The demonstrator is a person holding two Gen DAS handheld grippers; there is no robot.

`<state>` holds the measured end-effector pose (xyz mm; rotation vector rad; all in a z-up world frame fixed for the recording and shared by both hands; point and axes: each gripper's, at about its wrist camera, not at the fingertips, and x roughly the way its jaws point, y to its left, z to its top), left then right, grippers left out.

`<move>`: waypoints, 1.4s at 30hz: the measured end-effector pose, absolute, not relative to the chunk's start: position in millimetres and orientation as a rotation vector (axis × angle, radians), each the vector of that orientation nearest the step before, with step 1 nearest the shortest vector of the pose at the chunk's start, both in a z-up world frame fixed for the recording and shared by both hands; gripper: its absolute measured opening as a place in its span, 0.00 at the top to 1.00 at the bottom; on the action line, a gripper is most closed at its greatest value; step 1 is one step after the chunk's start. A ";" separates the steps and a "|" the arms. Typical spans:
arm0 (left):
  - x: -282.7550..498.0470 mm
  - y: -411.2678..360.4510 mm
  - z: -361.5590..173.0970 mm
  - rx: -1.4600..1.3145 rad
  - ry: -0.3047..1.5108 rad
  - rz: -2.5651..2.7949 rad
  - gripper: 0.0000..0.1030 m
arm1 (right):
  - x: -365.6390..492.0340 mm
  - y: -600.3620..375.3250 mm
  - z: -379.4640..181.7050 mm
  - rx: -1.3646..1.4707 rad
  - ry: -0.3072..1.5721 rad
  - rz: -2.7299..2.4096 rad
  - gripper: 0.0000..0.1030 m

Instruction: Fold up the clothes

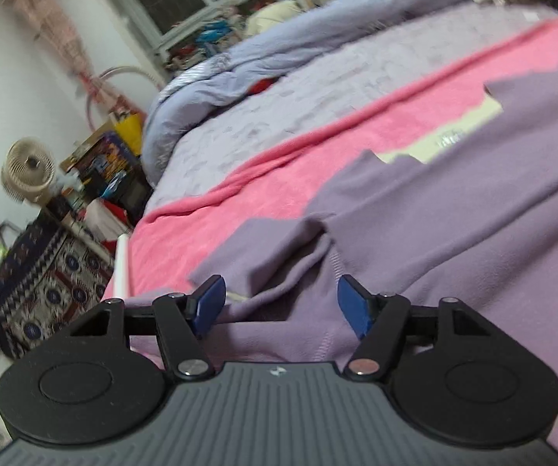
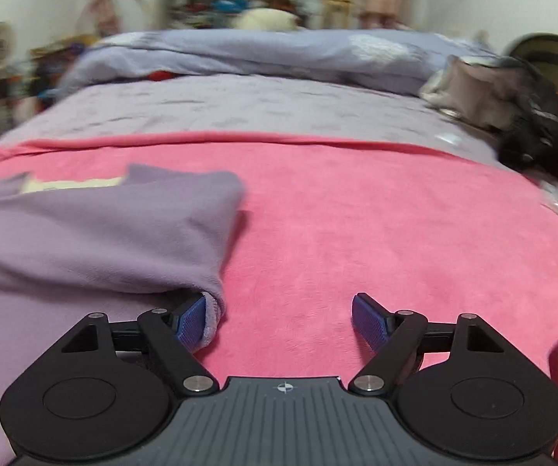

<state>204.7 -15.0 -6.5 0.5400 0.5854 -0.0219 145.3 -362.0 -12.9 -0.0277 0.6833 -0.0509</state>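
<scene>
With both your left gripper [image 1: 281, 303] and right gripper [image 2: 279, 320] spread and empty, pinch the purple garment [image 1: 454, 209] by its near edge evenly before lifting.

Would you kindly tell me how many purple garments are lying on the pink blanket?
1: the purple garment lies spread on the pink blanket, its near edge between the left gripper's open jaws and beside the right gripper. Others may lie outside both views.
</scene>
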 end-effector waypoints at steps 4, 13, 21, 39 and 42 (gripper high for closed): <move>177.7 21.8 22.4 0.398 0.510 0.016 0.34 | 114.7 -359.0 13.8 -0.059 0.593 0.036 0.26; 130.9 89.9 28.3 0.119 0.389 0.128 0.30 | 150.4 -233.3 63.1 -0.049 0.458 0.360 0.41; 126.5 128.6 8.0 -0.082 0.423 0.062 0.29 | 218.9 -32.0 37.4 -0.454 0.468 0.555 0.55; 128.7 165.6 -1.9 -0.314 0.478 0.035 0.30 | 245.6 -6.8 50.7 -0.422 0.458 0.433 0.95; 130.1 164.8 -0.6 -0.315 0.476 0.030 0.30 | 250.0 -42.7 92.0 -0.301 0.387 0.323 0.95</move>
